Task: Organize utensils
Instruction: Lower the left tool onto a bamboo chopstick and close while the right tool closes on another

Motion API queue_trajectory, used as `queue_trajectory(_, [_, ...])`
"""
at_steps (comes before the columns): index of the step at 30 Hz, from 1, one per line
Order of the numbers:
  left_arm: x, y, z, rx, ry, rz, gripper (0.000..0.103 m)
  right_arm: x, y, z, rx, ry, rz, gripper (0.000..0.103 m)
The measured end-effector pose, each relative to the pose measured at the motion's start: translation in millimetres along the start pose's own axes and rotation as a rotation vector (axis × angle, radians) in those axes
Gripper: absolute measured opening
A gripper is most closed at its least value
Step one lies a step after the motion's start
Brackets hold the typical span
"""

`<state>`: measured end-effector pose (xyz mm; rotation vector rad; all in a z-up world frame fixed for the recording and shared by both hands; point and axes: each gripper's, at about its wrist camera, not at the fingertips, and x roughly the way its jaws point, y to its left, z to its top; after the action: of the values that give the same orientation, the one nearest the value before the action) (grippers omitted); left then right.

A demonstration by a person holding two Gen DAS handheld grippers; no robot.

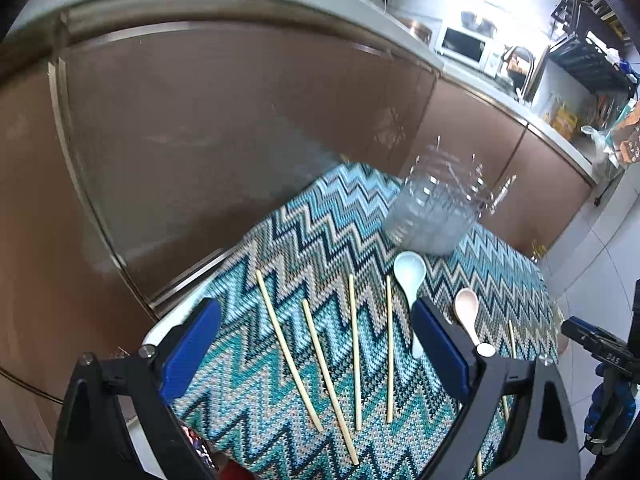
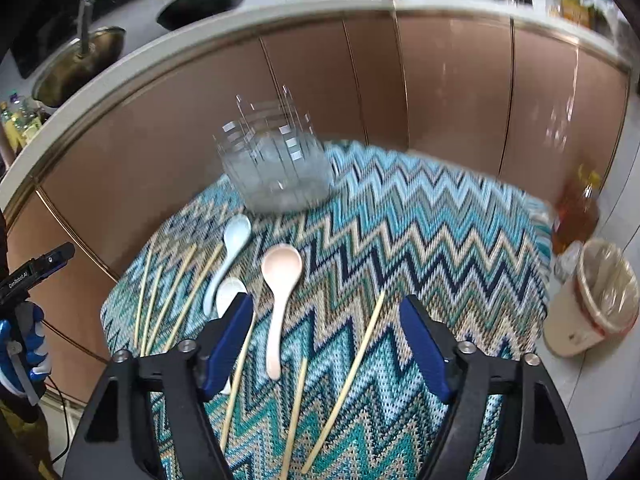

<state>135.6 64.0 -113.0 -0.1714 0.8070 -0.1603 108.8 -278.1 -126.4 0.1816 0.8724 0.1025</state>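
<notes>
Clear organizer (image 2: 276, 160): motion-blurred in both my views; I cannot count its compartments.
White spoon (image 2: 230, 294): handle hidden behind my right gripper's (image 2: 326, 340) left finger.
Rightmost chopsticks (image 1: 511, 334): mostly hidden behind my left gripper (image 1: 316, 356).
Countertop items (image 2: 576, 8): blurred, unidentifiable.
Pale-blue spoon (image 1: 410, 276): handle end partly covered by my finger.

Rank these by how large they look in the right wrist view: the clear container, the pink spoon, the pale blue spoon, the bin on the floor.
1. Clear container and bin: they look about alike, and distance differs, so no ranking.
2. Pink spoon.
3. Pale blue spoon: slightly smaller, but it lies farther from the camera.
</notes>
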Motion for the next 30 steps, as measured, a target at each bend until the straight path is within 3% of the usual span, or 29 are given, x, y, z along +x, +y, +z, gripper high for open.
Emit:
queue_trajectory(8, [53, -9, 11, 0.005, 0.111, -0.050, 0.094, 33, -19, 1, 0.024, 0.138, -0.008, 0.059])
queue_trajectory(11, [78, -14, 18, 0.004, 0.154, -0.059, 0.089, 41, -24, 2, 0.020, 0.166, -0.019, 0.057])
queue_trajectory(17, [132, -25, 21, 0.007, 0.271, -0.053, 0.067, 62, -36, 4, 0.027, 0.231, -0.029, 0.046])
queue_trajectory(19, [152, -26, 20, 0.006, 0.321, -0.045, 0.053, 70, -43, 6, 0.051, 0.255, -0.021, 0.042])
queue_trajectory(22, [169, -28, 19, 0.010, 0.363, -0.032, 0.041, 82, -53, 9, 0.074, 0.282, -0.026, 0.039])
queue_trajectory(30, [192, -30, 19, 0.007, 0.445, 0.003, 0.026, 115, -72, 17, 0.136, 0.366, -0.021, 0.028])
